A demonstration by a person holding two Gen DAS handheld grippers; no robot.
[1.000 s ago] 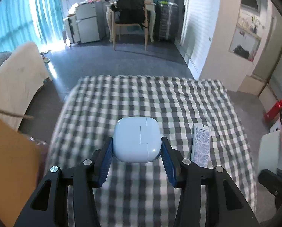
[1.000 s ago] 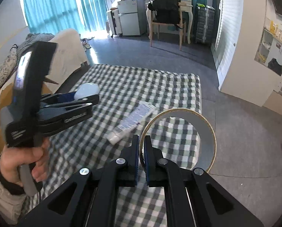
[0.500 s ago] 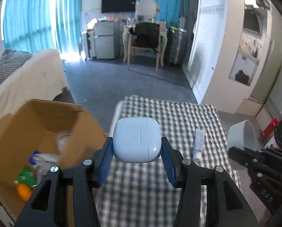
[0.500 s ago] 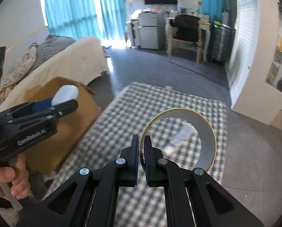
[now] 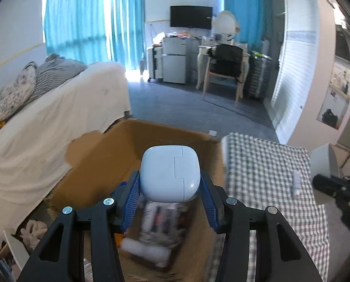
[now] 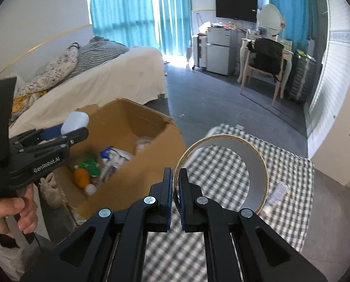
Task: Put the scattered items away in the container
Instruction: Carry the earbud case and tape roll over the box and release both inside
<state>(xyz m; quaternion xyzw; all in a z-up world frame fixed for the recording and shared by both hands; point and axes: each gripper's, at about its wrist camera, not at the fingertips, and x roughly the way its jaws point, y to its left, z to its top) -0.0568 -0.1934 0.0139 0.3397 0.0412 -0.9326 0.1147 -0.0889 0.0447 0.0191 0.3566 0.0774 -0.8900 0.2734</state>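
My left gripper (image 5: pixel 170 185) is shut on a pale blue earbud case (image 5: pixel 169 174) and hangs above the open cardboard box (image 5: pixel 109 155). In the right wrist view the same gripper (image 6: pixel 77 130) and case (image 6: pixel 75 121) hover over the box (image 6: pixel 149 164), which holds an orange toy (image 6: pixel 81 178), a green packet and other items. My right gripper (image 6: pixel 174 185) is shut on the rim of a tape roll (image 6: pixel 222 171), held over the checked cloth (image 6: pixel 222 246) just right of the box. A white tube (image 5: pixel 296 184) lies on the cloth.
A bed under a cream cover (image 6: pixel 99 82) stands behind the box. A chair with a black bag (image 6: pixel 266 61), a dressing table and a small fridge (image 6: pixel 219 51) are across the grey floor. A hand (image 6: pixel 10 213) grips the left tool's handle at the left edge.
Both grippers swung left and upward from over the checked cloth to the box. The earbud case now hangs above the box opening; the tape roll has come up beside the box.
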